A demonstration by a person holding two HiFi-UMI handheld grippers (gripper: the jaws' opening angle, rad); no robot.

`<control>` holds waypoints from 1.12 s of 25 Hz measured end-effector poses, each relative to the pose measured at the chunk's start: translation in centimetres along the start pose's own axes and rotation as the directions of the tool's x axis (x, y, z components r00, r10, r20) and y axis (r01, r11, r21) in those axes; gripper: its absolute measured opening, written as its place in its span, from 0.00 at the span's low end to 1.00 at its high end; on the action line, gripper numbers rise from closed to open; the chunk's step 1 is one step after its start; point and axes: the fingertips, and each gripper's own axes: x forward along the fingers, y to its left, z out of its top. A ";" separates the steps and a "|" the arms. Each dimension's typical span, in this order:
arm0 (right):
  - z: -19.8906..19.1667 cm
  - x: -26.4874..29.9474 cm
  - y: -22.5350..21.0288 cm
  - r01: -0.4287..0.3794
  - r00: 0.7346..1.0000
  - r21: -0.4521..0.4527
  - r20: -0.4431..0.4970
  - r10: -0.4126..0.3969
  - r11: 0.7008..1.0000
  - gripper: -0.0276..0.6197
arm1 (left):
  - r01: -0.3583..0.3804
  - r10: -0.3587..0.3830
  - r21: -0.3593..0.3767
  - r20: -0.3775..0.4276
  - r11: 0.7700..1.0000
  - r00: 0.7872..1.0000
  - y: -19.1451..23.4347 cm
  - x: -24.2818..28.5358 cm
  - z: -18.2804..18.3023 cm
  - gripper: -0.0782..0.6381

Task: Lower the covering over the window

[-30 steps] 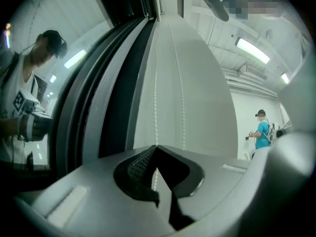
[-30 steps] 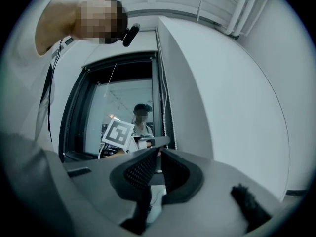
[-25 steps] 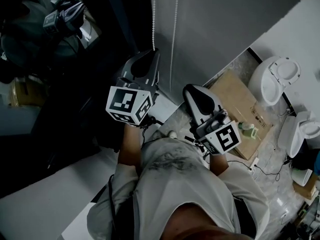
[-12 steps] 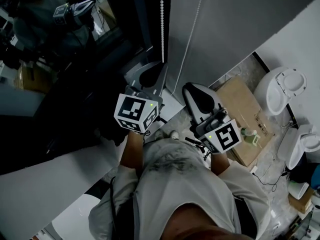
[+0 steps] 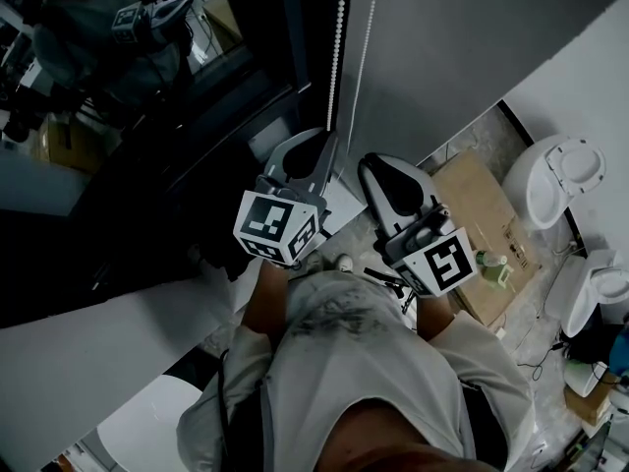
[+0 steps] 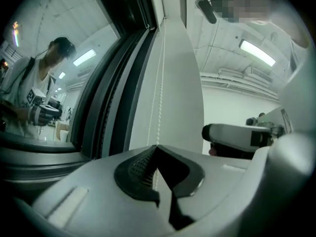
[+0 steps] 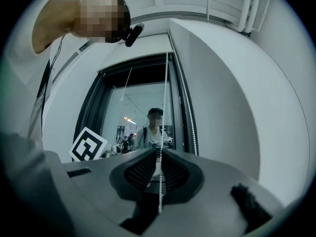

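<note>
My left gripper point(image 5: 327, 141) sits mid-frame in the head view, fingers clenched on one strand of the bead chain point(image 5: 337, 47). My right gripper point(image 5: 370, 162) is just beside it, fingers clenched on the other strand, which runs straight between them in the right gripper view. The grey blind point(image 5: 472, 28) fills the upper right, next to the dark window point(image 5: 197, 116) at upper left; a flat cardboard box point(image 5: 462, 190) lies on the floor at right with a small pale green thing point(image 5: 488, 264) on top, and I can't tell what is inside.
</note>
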 end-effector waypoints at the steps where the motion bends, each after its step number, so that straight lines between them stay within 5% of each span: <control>1: 0.1 0.1 0.1 0.000 1.000 -0.002 0.003 0.000 1.000 0.07 | 0.001 -0.001 -0.005 -0.014 1.000 1.000 -0.1 -0.1 -0.6 0.12; 9: 1.3 0.5 -0.5 0.025 0.999 -0.016 0.028 -0.024 1.000 0.08 | 0.004 -0.008 -0.035 -0.106 0.999 0.994 -0.4 -0.7 -5.3 0.12; 14: 2.9 1.4 -0.5 0.011 0.999 -0.065 0.048 -0.008 0.998 0.18 | -0.004 -0.003 -0.040 -0.160 0.999 0.987 -0.3 -1.1 -8.0 0.12; 22: 5.0 3.2 0.6 -0.070 0.993 -0.064 0.093 0.076 0.995 0.29 | -0.022 0.009 -0.048 -0.253 0.999 0.967 0.1 -2.0 -12.8 0.12; 28: 5.4 4.4 0.7 -0.064 0.992 -0.037 0.104 0.068 0.997 0.29 | -0.022 0.007 -0.042 -0.330 0.999 0.944 -0.4 -3.2 -16.8 0.12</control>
